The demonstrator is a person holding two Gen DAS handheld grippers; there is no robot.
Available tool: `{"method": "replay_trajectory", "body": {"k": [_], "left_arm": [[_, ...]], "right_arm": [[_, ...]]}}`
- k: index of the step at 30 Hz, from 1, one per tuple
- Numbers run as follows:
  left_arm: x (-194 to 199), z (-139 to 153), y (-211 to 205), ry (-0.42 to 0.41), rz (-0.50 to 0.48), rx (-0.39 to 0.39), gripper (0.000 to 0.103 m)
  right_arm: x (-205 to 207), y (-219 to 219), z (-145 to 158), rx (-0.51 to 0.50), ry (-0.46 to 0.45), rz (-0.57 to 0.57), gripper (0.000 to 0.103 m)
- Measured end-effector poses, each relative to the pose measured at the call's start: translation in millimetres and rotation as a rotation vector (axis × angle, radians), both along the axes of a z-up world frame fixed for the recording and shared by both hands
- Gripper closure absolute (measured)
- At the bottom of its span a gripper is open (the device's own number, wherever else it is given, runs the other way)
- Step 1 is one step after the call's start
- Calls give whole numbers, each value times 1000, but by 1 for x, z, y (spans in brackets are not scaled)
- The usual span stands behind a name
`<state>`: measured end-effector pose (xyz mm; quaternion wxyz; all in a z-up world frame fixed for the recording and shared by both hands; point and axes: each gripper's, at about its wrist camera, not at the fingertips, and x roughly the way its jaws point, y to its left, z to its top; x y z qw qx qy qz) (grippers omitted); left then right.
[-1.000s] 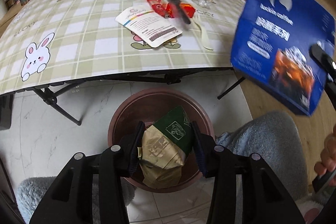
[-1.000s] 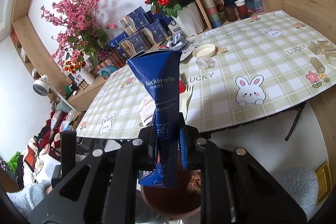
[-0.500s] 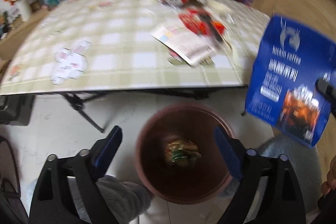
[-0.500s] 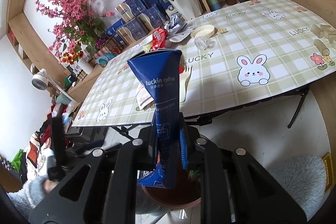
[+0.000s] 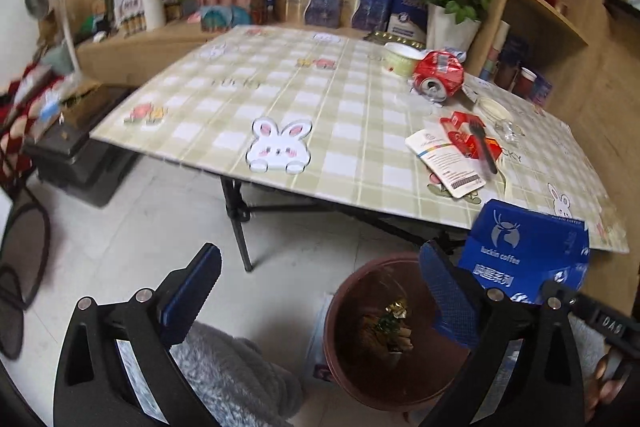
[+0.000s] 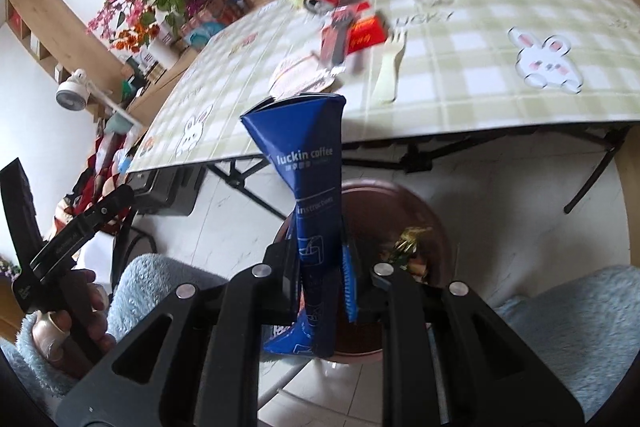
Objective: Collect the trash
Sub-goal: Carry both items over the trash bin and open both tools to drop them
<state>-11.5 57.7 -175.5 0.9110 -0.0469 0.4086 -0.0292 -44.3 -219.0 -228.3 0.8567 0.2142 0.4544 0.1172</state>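
Observation:
My left gripper (image 5: 320,267) hangs over the floor beside the red-brown bin (image 5: 344,347); its jaws are opening wide with nothing between them. A crumpled green-and-gold bag (image 5: 390,323) lies inside the bin. My right gripper (image 6: 320,255) is shut on a squashed blue coffee box (image 6: 308,163), held upright above the bin's (image 6: 380,195) near rim. That box (image 5: 524,255) also shows in the left wrist view. On the table lie a crushed red can (image 5: 438,71), a red packet (image 5: 466,135), a white leaflet (image 5: 444,159) and a cream fork (image 6: 390,71).
The checked folding table (image 5: 320,107) stands just behind the bin, its black legs (image 5: 240,227) close by. Fluffy blue-grey fabric (image 5: 232,383) flanks the bin. A paper cup (image 5: 400,57) sits by the can. Shelves, boxes and flowers line the back wall.
The left gripper opened and let go of the green-and-gold bag, which dropped into the bin, then rose and swung left. The right gripper came down over the bin with the blue box.

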Motion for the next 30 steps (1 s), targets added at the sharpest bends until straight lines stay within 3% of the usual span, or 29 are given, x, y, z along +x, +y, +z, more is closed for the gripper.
{"method": "replay_trajectory", "body": {"k": [13,24,30], "left_arm": [[3,-10,10,28,41,-46,6],[5,-13,10,42,42,-37,6],[4,-15,6,48,28,-23,6]], "right_arm": [[8,44,-14,-66,75,157,83],[11,27,-47,-21,212,93,83],[9,17,-48,0,198,46,82]]}}
